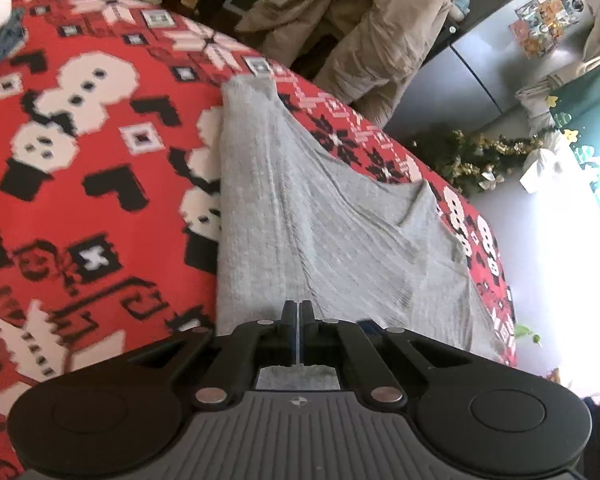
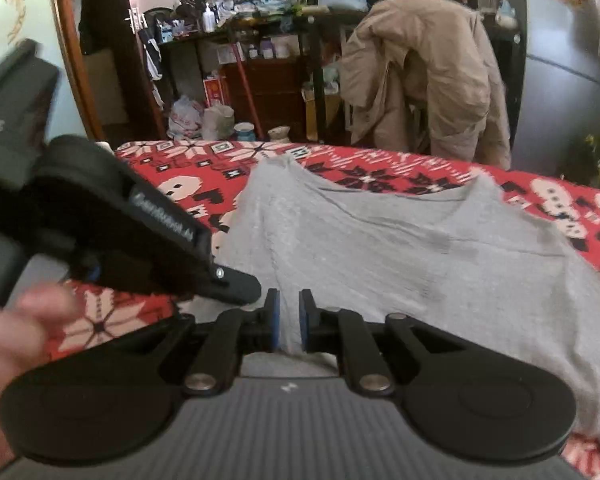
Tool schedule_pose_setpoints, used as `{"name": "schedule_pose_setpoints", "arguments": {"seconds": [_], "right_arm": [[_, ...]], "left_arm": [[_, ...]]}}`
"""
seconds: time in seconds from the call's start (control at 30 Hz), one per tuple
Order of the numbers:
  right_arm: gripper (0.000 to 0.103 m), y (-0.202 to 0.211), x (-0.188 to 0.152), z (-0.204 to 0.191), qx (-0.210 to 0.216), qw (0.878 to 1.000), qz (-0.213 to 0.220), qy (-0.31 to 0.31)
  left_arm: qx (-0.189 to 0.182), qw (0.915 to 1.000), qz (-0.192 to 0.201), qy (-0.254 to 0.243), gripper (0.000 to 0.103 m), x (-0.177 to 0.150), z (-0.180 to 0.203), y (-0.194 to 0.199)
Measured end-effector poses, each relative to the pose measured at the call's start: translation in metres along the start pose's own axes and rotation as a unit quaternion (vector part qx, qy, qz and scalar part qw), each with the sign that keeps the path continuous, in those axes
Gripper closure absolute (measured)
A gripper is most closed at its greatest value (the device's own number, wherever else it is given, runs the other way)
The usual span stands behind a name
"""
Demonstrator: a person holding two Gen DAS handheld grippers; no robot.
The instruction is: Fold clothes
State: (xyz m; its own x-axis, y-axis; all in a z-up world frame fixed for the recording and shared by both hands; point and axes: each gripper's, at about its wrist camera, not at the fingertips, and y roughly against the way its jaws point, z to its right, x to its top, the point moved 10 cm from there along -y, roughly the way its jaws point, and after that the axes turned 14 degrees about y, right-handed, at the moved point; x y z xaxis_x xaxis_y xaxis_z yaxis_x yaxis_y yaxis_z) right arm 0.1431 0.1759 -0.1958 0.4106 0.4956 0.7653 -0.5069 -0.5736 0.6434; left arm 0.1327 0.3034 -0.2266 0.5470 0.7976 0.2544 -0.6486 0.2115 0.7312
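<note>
Lived-in home, cluttered shelves, coat-draped chair, magnet-covered fridge

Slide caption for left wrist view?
Left tongs shut on grey garment's near edge, spread over red patterned blanket.

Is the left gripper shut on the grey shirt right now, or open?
Shut on it: the left gripper has its fingers pressed together, with the grey shirt's edge pinched between them.

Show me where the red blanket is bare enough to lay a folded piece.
Bare blanket lies left of the grey garment, up to the denim at the far left corner. Right of the garment only a thin strip remains before the edge.
</note>
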Motion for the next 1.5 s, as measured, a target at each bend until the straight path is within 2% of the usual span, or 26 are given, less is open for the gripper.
{"name": "schedule_pose_setpoints", "arguments": {"seconds": [0.07, 0.23, 0.33, 0.43, 0.57, 0.67, 0.73, 0.9, 1.03, 1.23, 1.37, 1.5], "right_arm": [[0.093, -0.005, 0.008, 0.0, 0.002, 1.0, 0.007, -0.009], [0.092, -0.017, 0.028, 0.001, 0.009, 0.999, 0.026, -0.032], [0.092, -0.024, 0.04, 0.002, 0.012, 0.998, 0.037, -0.045], [0.091, -0.027, 0.048, 0.009, 0.015, 0.997, 0.046, -0.061], [0.091, -0.028, 0.056, 0.023, 0.014, 0.995, 0.056, -0.082], [0.091, -0.032, 0.053, 0.032, 0.012, 0.995, 0.052, -0.088], [0.091, -0.036, 0.05, 0.039, 0.009, 0.994, 0.046, -0.096], [0.088, -0.042, 0.044, 0.05, 0.002, 0.993, 0.038, -0.109], [0.088, -0.039, 0.044, 0.049, 0.001, 0.994, 0.038, -0.104], [0.087, -0.033, 0.043, 0.047, 0.001, 0.995, 0.039, -0.096], [0.087, -0.029, 0.043, 0.046, 0.0, 0.995, 0.039, -0.09], [0.087, -0.025, 0.043, 0.046, 0.0, 0.996, 0.04, -0.086]], "left_arm": [[-0.01, 0.9999, 0.01, 0.004, 0.102, 0.006, -0.001, 0.005], [-0.038, 0.9971, 0.038, 0.055, 0.102, 0.03, -0.01, 0.013], [-0.073, 0.991, 0.046, 0.103, 0.102, 0.052, -0.015, 0.013], [-0.09, 0.9833, 0.057, 0.148, 0.102, 0.083, -0.019, 0.006], [-0.089, 0.977, 0.055, 0.186, 0.102, 0.112, -0.03, -0.015], [-0.099, 0.9738, 0.043, 0.2, 0.102, 0.12, -0.031, -0.028], [-0.099, 0.9744, 0.038, 0.198, 0.102, 0.123, -0.029, -0.034], [-0.042, 0.9857, 0.045, 0.157, 0.1, 0.122, -0.026, -0.051], [-0.003, 0.9921, 0.068, 0.105, 0.102, 0.118, -0.015, -0.042], [-0.033, 0.9931, 0.053, 0.099, 0.102, 0.1, -0.007, -0.024], [0.008, 0.9958, 0.05, 0.076, 0.102, 0.084, -0.006, -0.026], [0.019, 0.9959, 0.049, 0.074, 0.1, 0.075, -0.007, -0.025]]}}
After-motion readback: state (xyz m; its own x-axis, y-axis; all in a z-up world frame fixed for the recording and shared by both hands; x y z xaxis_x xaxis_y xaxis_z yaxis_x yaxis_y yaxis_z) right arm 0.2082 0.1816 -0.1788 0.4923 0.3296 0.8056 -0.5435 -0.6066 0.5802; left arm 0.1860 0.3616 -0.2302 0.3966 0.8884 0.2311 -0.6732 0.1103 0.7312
